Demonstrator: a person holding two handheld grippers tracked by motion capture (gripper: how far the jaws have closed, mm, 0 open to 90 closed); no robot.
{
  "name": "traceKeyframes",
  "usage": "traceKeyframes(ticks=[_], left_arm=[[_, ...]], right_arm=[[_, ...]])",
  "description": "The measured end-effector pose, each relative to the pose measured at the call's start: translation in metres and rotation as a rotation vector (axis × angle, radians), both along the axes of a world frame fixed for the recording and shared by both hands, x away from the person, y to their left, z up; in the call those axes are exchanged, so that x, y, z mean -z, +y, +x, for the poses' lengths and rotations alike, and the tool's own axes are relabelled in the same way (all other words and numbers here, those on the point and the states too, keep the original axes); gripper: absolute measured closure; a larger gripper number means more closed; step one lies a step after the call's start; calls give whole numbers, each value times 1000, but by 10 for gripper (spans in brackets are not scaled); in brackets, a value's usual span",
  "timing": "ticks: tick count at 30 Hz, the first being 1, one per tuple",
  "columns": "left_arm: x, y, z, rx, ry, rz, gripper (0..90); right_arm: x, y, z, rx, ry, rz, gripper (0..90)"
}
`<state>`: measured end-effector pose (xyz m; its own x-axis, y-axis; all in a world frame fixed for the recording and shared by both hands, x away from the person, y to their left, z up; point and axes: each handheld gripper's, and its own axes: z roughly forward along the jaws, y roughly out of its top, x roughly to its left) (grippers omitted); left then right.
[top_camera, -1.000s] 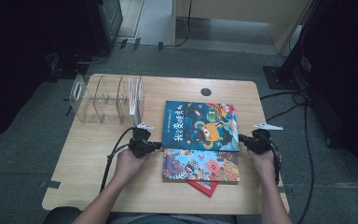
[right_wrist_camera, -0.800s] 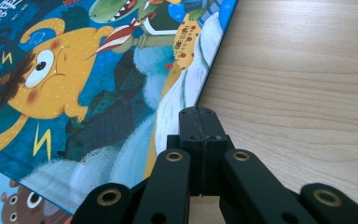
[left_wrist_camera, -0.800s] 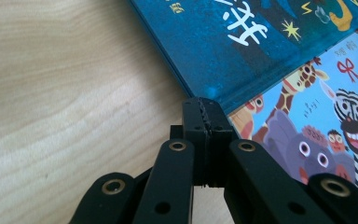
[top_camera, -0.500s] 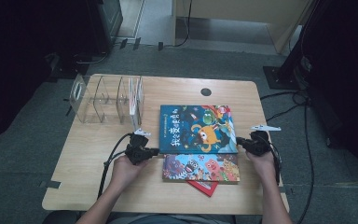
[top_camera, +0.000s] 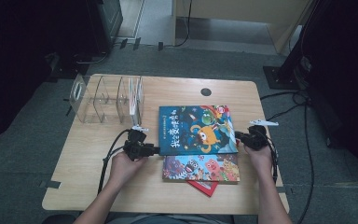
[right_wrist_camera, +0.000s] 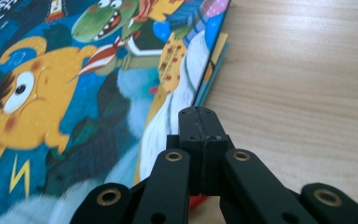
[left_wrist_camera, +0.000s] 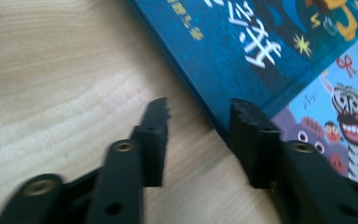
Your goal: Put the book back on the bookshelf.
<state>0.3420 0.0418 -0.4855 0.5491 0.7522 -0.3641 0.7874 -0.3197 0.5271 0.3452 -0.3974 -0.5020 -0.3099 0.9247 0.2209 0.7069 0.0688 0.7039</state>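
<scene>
High view first: a blue picture book (top_camera: 197, 129) lies flat on the wooden table (top_camera: 93, 177), and everything else is best placed from it. Its near edge overlaps a second, paler picture book (top_camera: 200, 168) with cartoon animals on the cover, and a red book (top_camera: 205, 187) pokes out from under that one's near edge. Beyond the blue book's left corner stands a clear plastic divider rack (top_camera: 105, 99) with one thin book (top_camera: 134, 95) upright in its slot nearest the blue book.

The left gripper (top_camera: 156, 150) sits at the blue book's left edge, near its lower corner. Its jaws have just been opening — in the left gripper view (left_wrist_camera: 198, 119) they stand apart, one on bare wood, the other against the cover's edge, with the book's edge running between them but the pads not pressing on it.

The right gripper (top_camera: 237, 136) rests at the blue book's right edge. In the right gripper view (right_wrist_camera: 200, 116) its jaws are pressed together tip to tip — nothing between them — just over the cover's right margin.
</scene>
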Motion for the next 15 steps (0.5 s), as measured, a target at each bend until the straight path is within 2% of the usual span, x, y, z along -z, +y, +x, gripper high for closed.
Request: traceKeyframes(ticks=[2,6,11,15], left_arm=[[-1,1,6,-7,10,-22,514],[-1,-6,18,-24,26,-17,448],[3,-15,27,-24,45,6,397],[6,-18,33,-48,62,-21,389]], right_arm=[[1,2,5,11,-2,-3,900],[1,1,12,26,-1,10,900],[2,1,17,27,1,19,900],[1,1,20,28,4,12,900]])
